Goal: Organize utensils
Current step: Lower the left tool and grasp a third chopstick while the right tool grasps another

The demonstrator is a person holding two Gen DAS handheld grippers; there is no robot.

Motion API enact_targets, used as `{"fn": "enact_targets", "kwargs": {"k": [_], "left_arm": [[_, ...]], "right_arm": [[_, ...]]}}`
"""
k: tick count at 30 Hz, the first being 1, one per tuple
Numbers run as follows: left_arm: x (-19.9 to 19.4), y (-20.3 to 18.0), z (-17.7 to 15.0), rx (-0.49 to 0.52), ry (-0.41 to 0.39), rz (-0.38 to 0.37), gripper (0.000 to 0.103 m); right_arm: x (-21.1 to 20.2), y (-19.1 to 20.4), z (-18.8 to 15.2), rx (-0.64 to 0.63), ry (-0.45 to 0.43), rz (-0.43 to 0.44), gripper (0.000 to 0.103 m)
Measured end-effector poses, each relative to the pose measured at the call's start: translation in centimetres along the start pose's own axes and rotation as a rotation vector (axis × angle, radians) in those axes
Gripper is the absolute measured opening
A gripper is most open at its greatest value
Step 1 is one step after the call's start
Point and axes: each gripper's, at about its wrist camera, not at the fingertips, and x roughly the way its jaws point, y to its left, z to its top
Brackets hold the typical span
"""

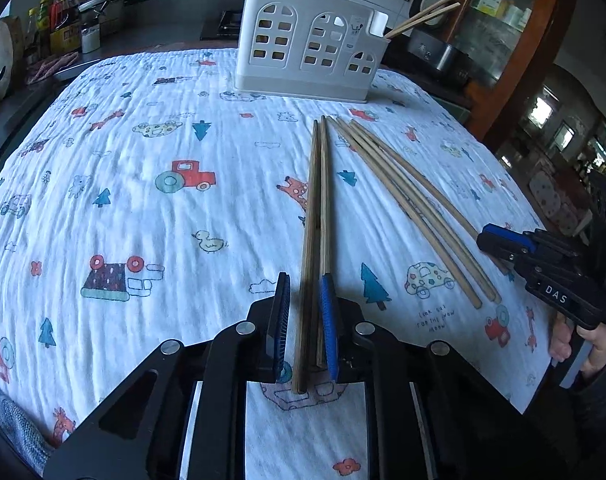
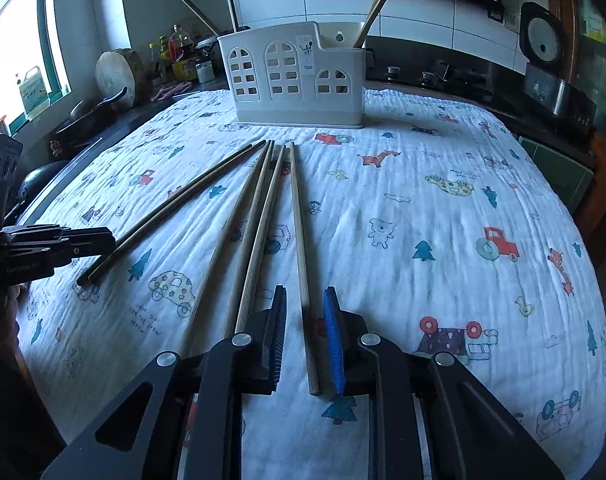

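Left gripper [image 1: 305, 332], fingers apart, straddling the butt ends of a dark chopstick pair [image 1: 317, 216] that lies flat on the printed cloth [image 1: 143, 200]; the right-hand blue pad [image 1: 329, 328] appears to touch the sticks while the left-hand one stands just clear, so the claw is released and nothing is gripped. The pair lies side by side with tips toward the white utensil caddy [image 1: 311, 46], which suggests the sticks are meant to be taken together and carried forward to it

Right gripper [image 2: 305, 338], likewise released, its fingers either side of a single light chopstick [image 2: 301, 256] resting untouched on the cloth [image 2: 443, 280]. Two more light chopsticks [image 2: 249, 248] lie just left of it, one running under or against the left finger; which cannot be told. All fan out from near the caddy's [image 2: 291, 80] base, thick ends toward the grippers, the orientation that offers the sturdier end for grasping

In the right wrist view the left gripper [image 2: 63, 246] shows at the far left beside the dark pair [image 2: 175, 208]; in the left wrist view the right gripper [image 1: 515, 244] hangs over the ends of the light sticks [image 1: 407, 200]

The caddy stands upright at the far edge of the cloth, a few chopsticks [image 2: 379, 0] already leaning out of its right-hand compartment. Judged stage: both claws aligned for pickup, neither yet closed; five sticks left to store
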Motion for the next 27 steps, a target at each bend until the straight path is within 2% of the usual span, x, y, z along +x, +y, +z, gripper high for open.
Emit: {"fn": "enact_targets", "kwargs": {"k": [21, 27], "left_arm": [[1.2, -0.3, 0.5, 0.031, 0.018, 0.016, 0.013], [1.4, -0.1, 0.6, 0.022, 0.018, 0.010, 0.013]], "right_arm": [[1.0, 0.4, 0.3, -0.021, 0.041, -0.026, 0.014], [1.0, 0.9, 0.1, -0.067, 0.039, -0.075, 0.008]]}}
